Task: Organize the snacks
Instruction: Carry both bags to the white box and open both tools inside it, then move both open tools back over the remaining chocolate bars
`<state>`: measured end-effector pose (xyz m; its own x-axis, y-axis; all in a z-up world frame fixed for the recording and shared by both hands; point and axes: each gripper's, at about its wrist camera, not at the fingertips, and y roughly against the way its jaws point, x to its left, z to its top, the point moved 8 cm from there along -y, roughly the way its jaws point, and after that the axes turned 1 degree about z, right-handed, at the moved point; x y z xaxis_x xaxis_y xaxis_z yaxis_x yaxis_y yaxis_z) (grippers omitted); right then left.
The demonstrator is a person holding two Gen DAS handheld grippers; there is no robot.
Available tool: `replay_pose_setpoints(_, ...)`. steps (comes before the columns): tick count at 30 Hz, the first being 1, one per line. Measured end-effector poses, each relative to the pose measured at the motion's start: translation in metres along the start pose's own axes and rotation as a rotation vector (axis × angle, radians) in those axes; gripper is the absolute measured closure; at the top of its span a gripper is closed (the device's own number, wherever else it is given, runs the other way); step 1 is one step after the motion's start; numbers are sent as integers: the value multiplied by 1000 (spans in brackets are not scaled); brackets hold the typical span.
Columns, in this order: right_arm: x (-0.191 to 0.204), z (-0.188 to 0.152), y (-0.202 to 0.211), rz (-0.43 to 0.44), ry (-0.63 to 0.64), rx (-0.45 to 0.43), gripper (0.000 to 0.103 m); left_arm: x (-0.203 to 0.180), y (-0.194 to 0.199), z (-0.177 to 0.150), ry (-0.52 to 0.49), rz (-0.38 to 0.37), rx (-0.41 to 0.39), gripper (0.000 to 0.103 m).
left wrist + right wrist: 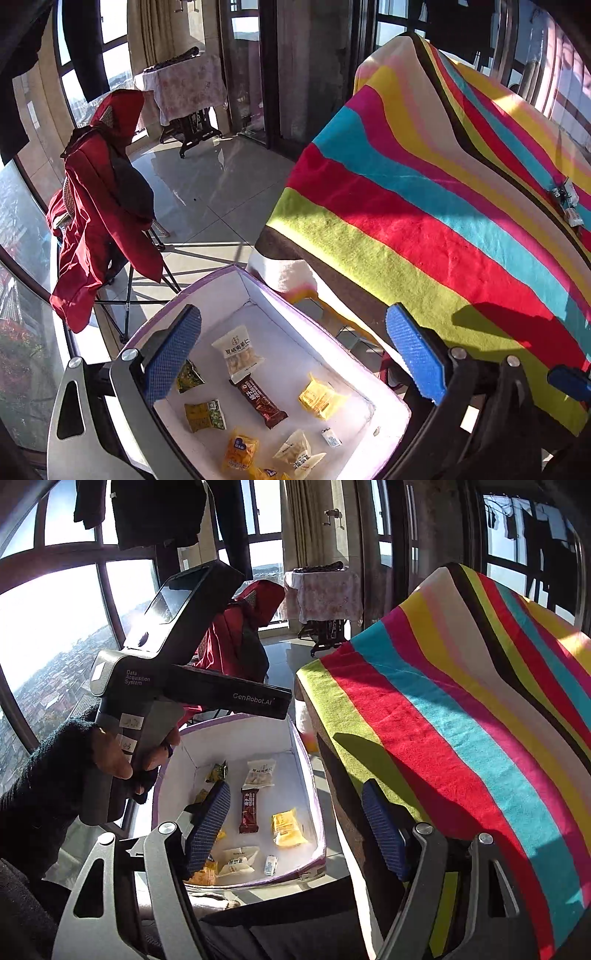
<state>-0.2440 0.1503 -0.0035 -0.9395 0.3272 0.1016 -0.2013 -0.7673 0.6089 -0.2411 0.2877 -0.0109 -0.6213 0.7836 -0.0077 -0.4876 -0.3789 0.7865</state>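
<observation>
Both of your grippers stand wide with nothing between the pads: the left gripper and the right gripper hang above the white box. Inside it lie the snacks, a brown bar in the middle, a yellow packet beside it, a white pouch farther back. Beyond, a striped blanket rises at right, and a red jacket hangs at left.

Inside the white box: white snack packets, two; green-and-yellow packets, two; brown bar, one; yellow packet, one; orange packets, at least two; small white sachet, one
</observation>
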Motion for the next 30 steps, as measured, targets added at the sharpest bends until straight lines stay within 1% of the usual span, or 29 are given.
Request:
replay_pose_setpoints(2,-50,-2,25,-106,-71,-39,26,-49,-2,14,-54,-102,-9,2)
replay_pose_setpoints(4,-104,-11,47,-245,-145,-52,26,-105,-4,23,-118,-233,-2,2)
replay_pose_setpoints(5,-136,-19,56,-328,-189,-49,26,-132,-6,27,-147,-282,-4,2)
replay_pose_setpoints(7,-194,-35,71,-454,-280,-48,26,-189,-13,34,-216,-354,-15,3)
replay_pose_setpoints(9,-242,-52,90,-562,-351,-53,26,-244,-23,42,-284,-392,-21,3)
replay_pose_setpoints(11,-287,-64,100,-670,-396,-42,26,-296,-34,50,-337,-431,-14,2)
replay_pose_setpoints(12,-308,-68,100,-706,-421,-34,26,-320,-41,55,-357,-449,-9,2)
replay_pose_setpoints(13,-328,-73,105,-721,-459,-37,26,-343,-49,61,-371,-456,-6,2)
replay_pose_setpoints(15,-363,-70,109,-756,-509,-53,26,-377,-64,74,-375,-465,-4,2)
replay_pose_setpoints(17,-391,-63,109,-754,-553,-57,26,-400,-79,85,-346,-494,16,3)
replay_pose_setpoints(18,-400,-58,107,-755,-555,-59,26,-407,-85,90,-322,-509,21,3)
replay_pose_setpoints(20,-418,-46,100,-786,-521,-31,26,-412,-95,97,-274,-530,28,3)
replay_pose_setpoints(22,-438,-35,90,-807,-497,-4,29,-411,-107,96,-228,-540,67,3)
replay_pose_setpoints(24,-454,-25,79,-819,-479,19,29,-406,-101,99,-208,-567,31,2)
replay_pose_setpoints(25,-462,-21,74,-824,-474,33,29,-404,-100,99,-202,-567,23,2)
replay_pose_setpoints(27,-475,-18,60,-832,-468,74,29,-406,-98,98,-213,-579,21,2)
replay_pose_setpoints(30,-485,-15,40,-861,-433,132,29,-409,-100,98,-219,-590,28,2)
